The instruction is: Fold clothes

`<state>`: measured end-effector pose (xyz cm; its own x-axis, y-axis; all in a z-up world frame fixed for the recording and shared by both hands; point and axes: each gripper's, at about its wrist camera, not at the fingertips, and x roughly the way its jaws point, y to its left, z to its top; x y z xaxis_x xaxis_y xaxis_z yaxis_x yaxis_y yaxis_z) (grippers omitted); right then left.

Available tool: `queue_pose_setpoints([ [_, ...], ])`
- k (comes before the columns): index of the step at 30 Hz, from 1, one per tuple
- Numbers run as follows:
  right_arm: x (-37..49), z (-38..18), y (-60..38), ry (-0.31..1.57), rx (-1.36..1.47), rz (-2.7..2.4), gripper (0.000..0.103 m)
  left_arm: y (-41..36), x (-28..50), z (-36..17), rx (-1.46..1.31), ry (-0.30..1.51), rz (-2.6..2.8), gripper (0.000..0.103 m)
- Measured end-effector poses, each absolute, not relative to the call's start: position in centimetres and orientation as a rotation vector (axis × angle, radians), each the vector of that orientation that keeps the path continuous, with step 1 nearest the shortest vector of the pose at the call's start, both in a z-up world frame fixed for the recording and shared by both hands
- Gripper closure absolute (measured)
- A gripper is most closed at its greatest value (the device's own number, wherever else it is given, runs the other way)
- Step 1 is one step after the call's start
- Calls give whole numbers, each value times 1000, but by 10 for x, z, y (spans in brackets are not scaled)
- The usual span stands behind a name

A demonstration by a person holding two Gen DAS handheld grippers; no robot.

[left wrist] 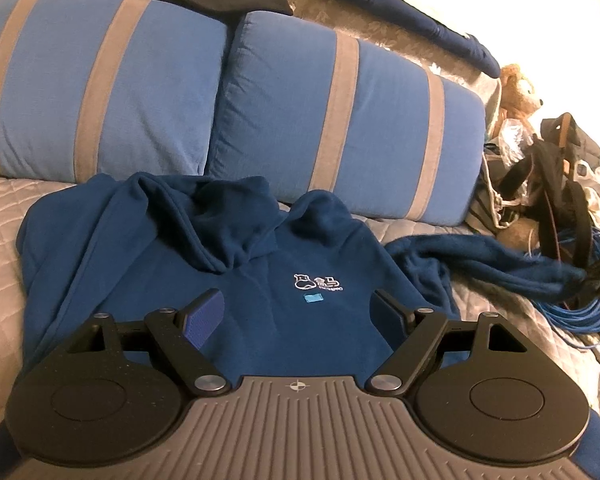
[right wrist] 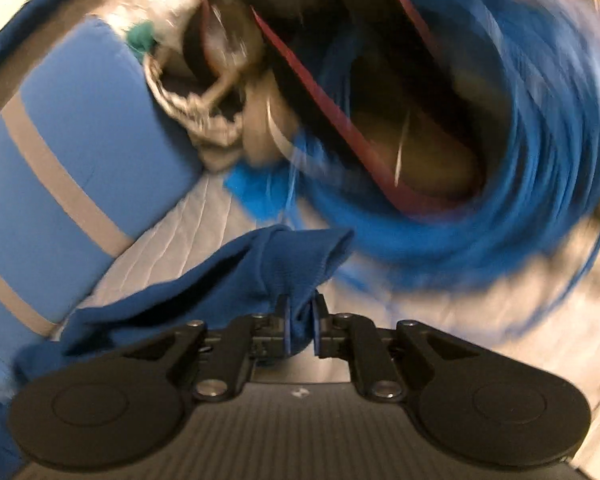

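While the left gripper [left wrist: 300, 312] hangs with jaws wide apart and empty above the chest of a navy hoodie [left wrist: 236, 272], the right gripper [right wrist: 302, 326] is clamped on the cuff of the sleeve [right wrist: 296, 260]. The hoodie lies front up on a grey quilt [left wrist: 4, 216], its hood rumpled toward two blue pillows [left wrist: 340, 120] with grey stripes, a small white logo [left wrist: 318, 282] showing just beyond the left fingers [left wrist: 204, 316]. Its one visible sleeve stretches away across the quilt toward a coil of blue cable [right wrist: 500, 208], where the right gripper holds its end. The right wrist view is heavily blurred. A teddy bear [left wrist: 518, 88] and a black bag [left wrist: 556, 168] sit past the pillows; another dark blue garment [left wrist: 400, 12] lies behind them.
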<state>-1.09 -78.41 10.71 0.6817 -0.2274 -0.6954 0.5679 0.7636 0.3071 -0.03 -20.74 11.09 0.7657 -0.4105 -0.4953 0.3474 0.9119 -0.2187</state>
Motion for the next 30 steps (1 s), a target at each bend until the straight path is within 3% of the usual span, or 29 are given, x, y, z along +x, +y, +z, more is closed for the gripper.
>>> queue_pose_setpoints([
  [7,-19,155,-826,655,226,-583,93,-207,-1,112,-118,561,-414,23],
  [30,-49,138,-884,718,185,-788,96,-203,-1,113,-109,563,-428,23],
])
